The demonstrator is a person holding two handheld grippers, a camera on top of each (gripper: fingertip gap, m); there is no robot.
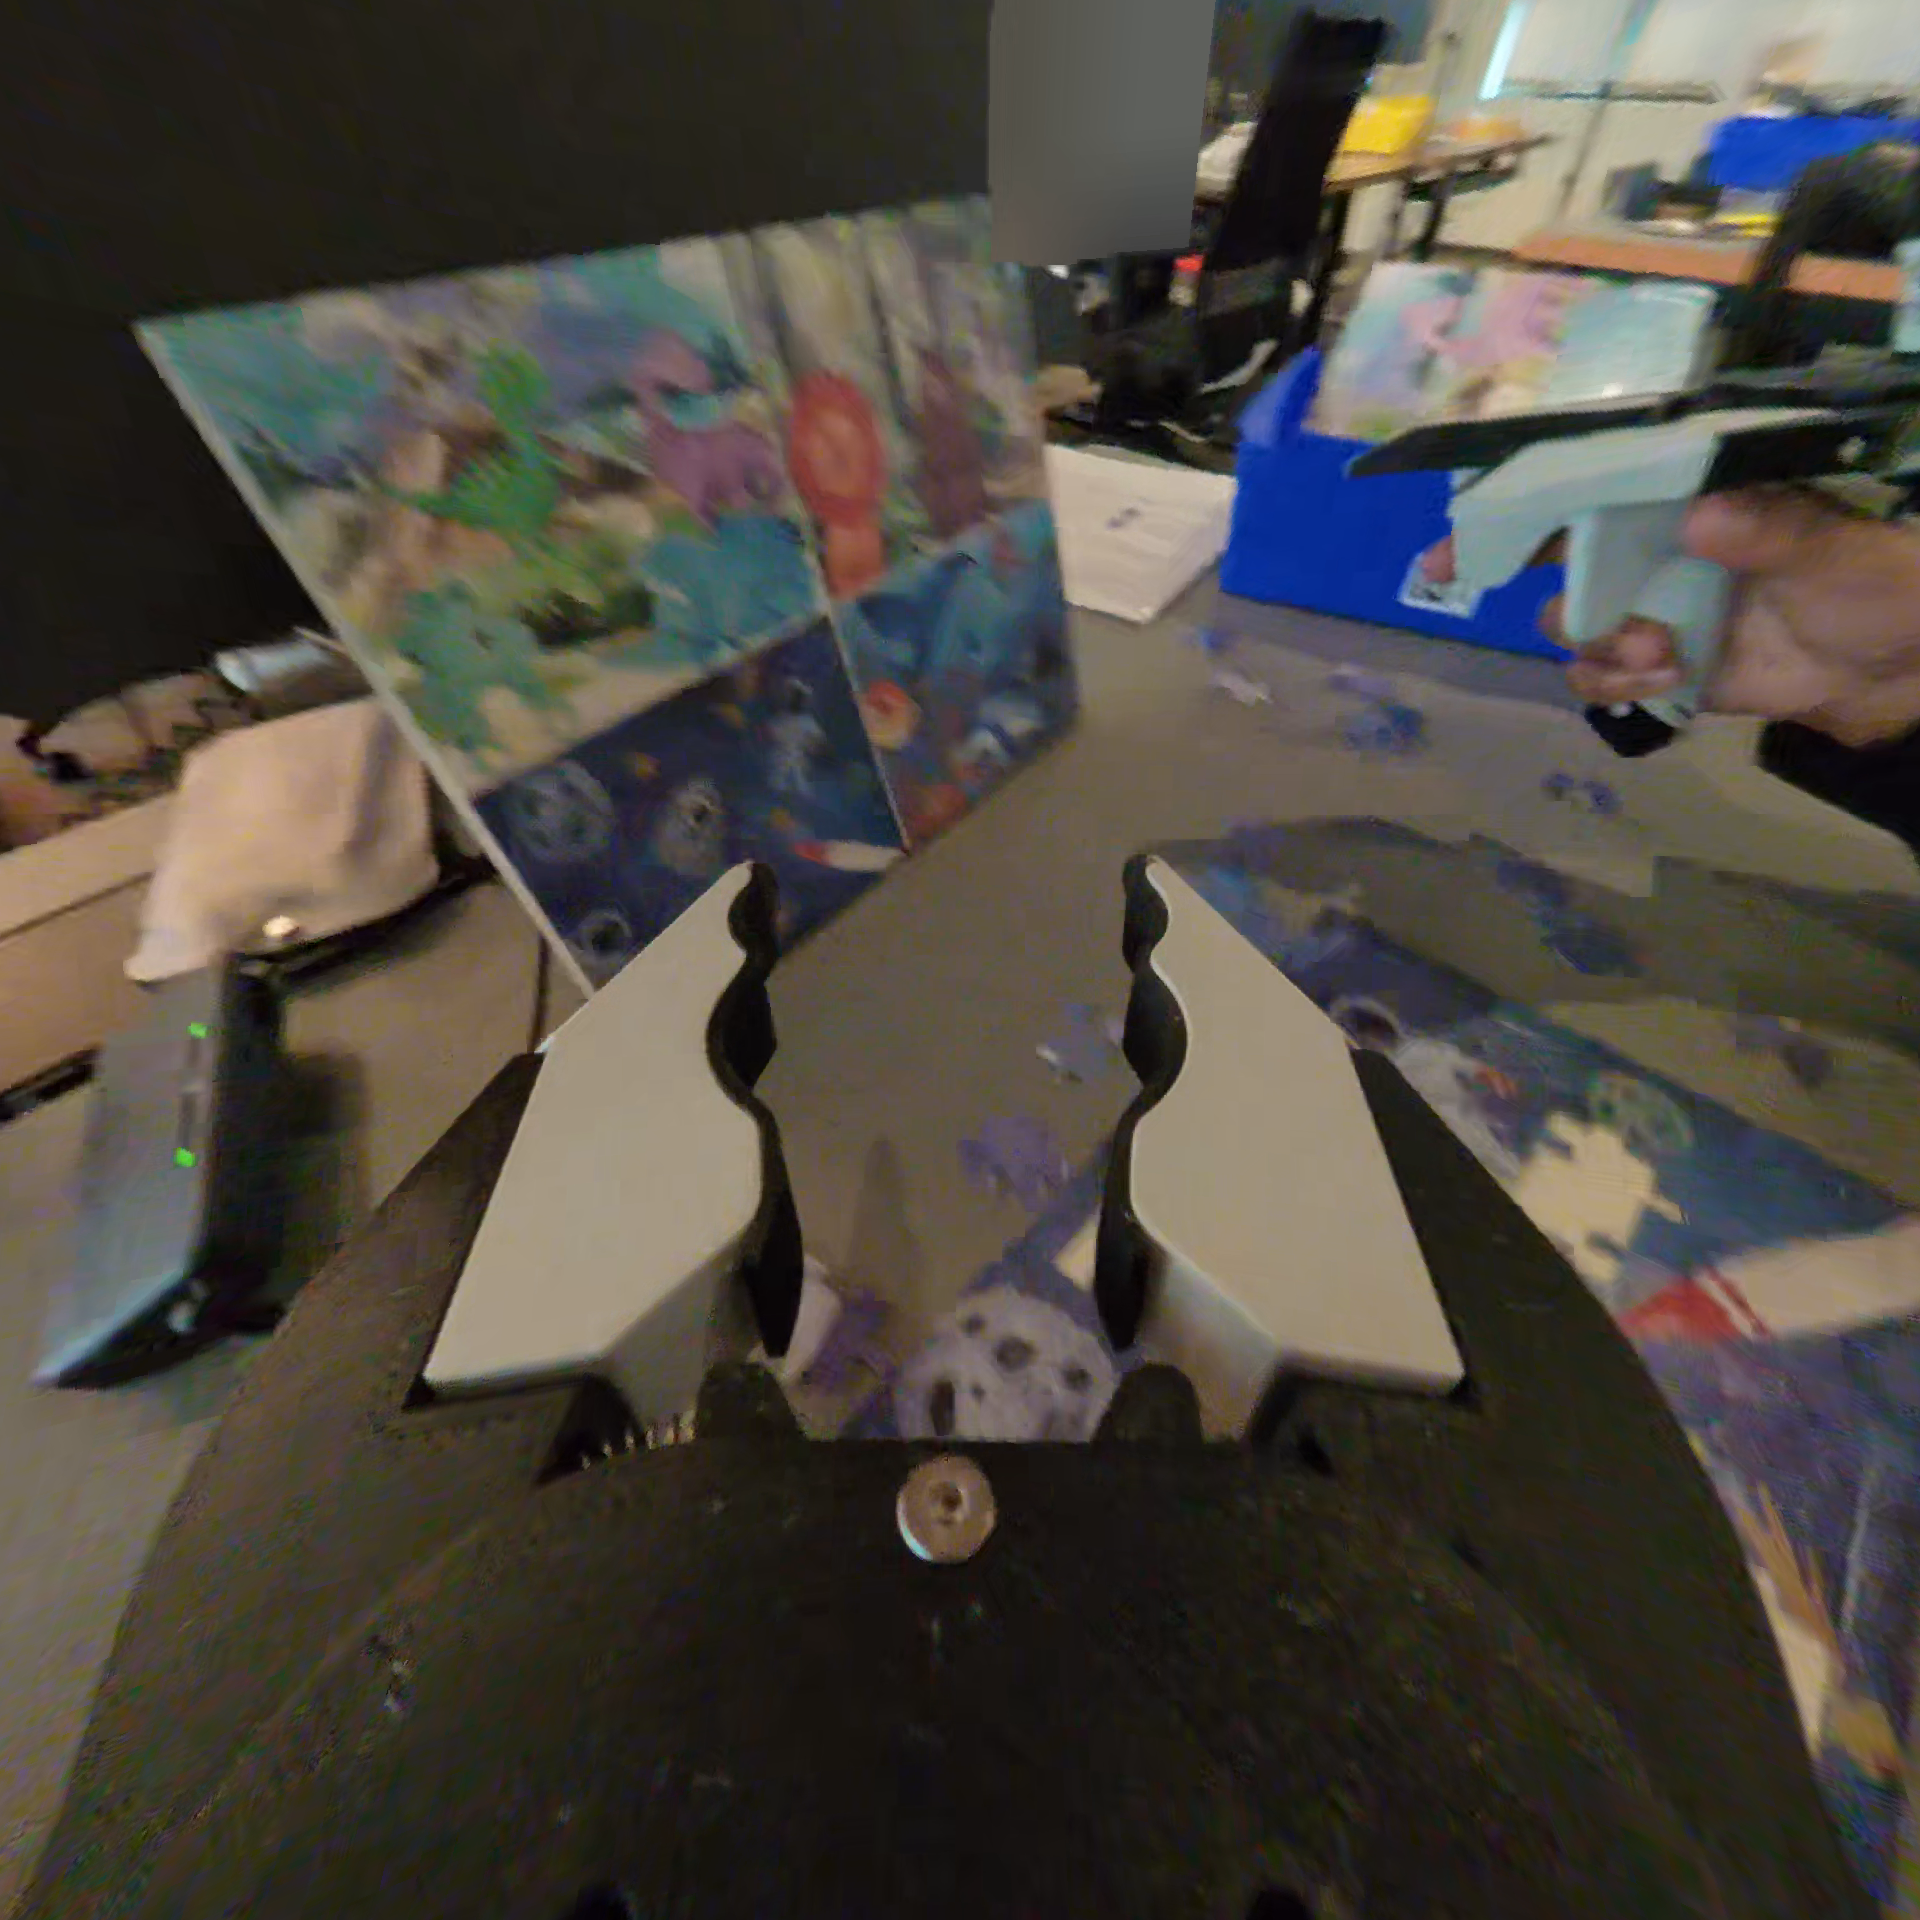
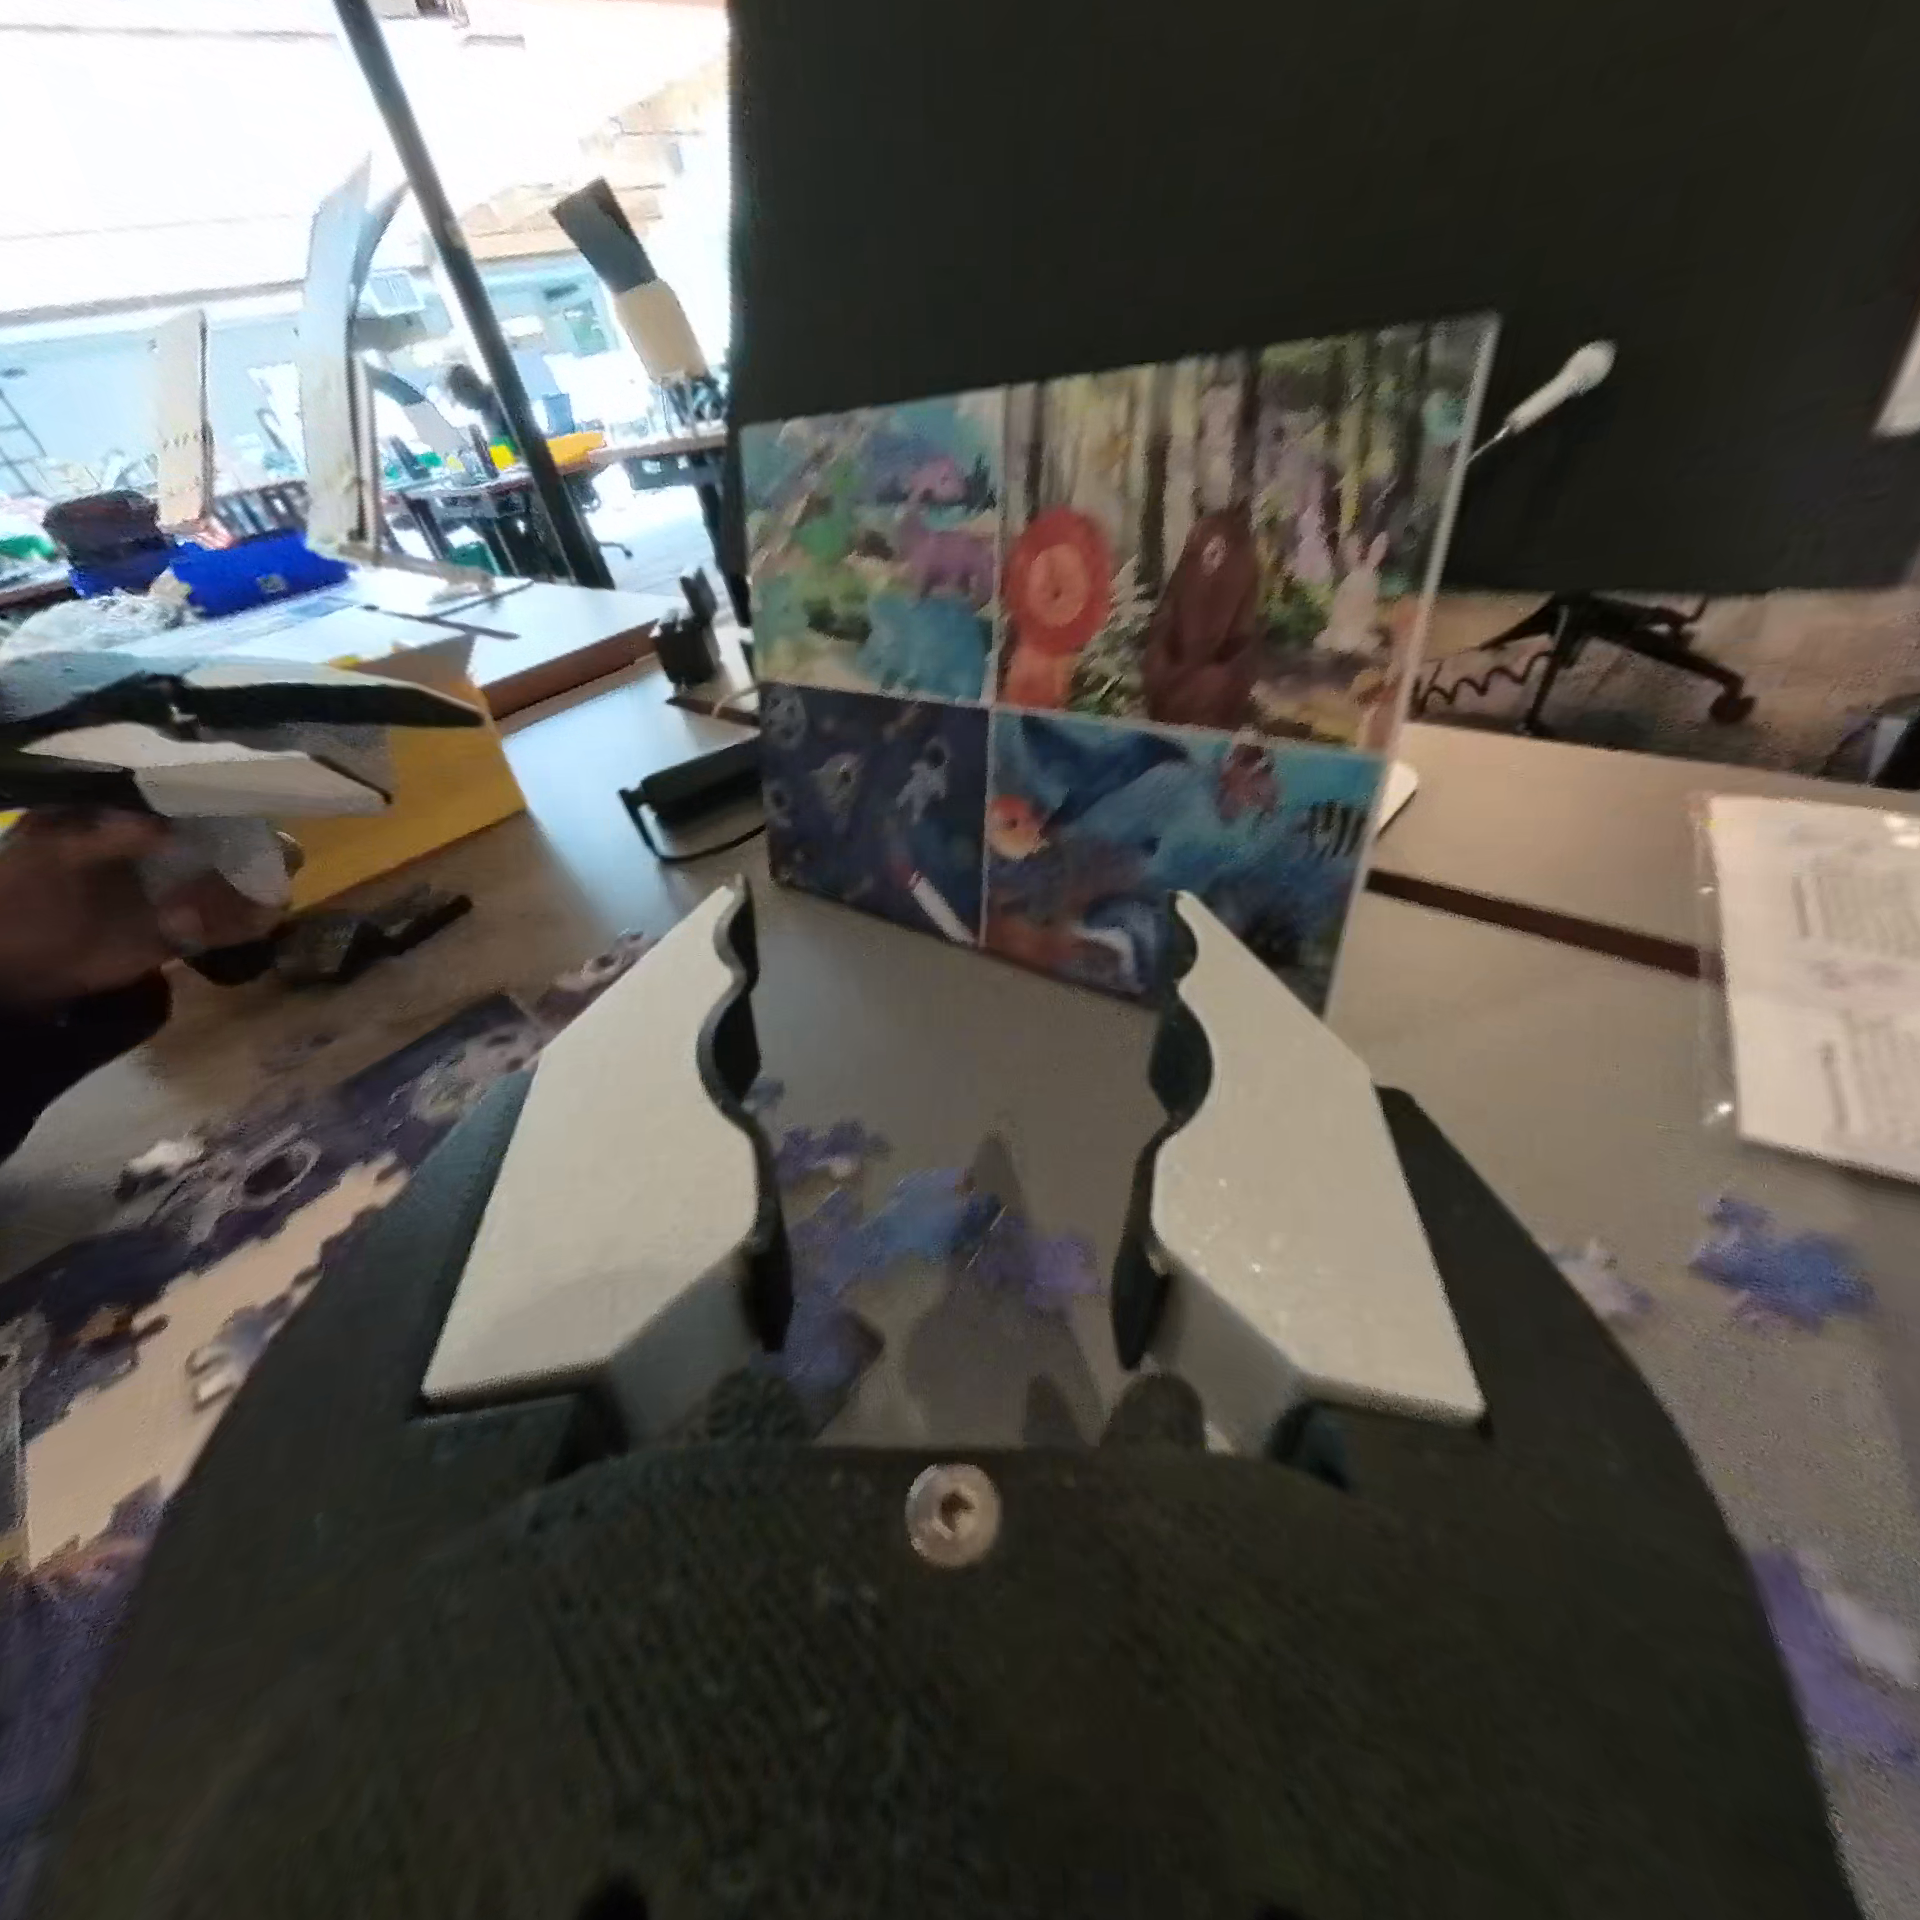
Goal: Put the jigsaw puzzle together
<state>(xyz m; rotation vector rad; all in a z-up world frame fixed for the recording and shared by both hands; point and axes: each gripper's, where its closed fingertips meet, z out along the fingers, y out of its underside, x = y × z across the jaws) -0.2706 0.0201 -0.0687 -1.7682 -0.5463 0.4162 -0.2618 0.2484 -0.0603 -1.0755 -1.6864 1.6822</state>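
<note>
Left tool (image 1: 940, 894): held above the bench (image 1: 935, 997), fingers spread wide with nothing between them; it hangs over the near left edge of the assembled part.
Assembled puzzle (image 1: 1558, 1164): a dark blue space scene lying flat on the bench, to the right of and below the left tool; pale gaps show where pieces are missing.
Reference picture (image 2: 1070, 665): an upright panel of four scenes standing at the back of the bench, between the two tools; its lower left scene looks like the one being built.
Loose pieces (image 2: 925, 1216): purplish, scattered on the bench beneath the right tool; more lie further right (image 2: 1782, 1273).
Right tool (image 2: 961, 925): also wide and empty, raised over those loose pieces.
Step in hand, as I judge it: choosing the next piece; pick one lying apart from its neighbours; come down steeply; close on its edges; check it against the panel before carrying it to a gap.
Risk: thin flat pieces may slide rather than lift; both views are blurred, so piece outlines are unclear.
</note>
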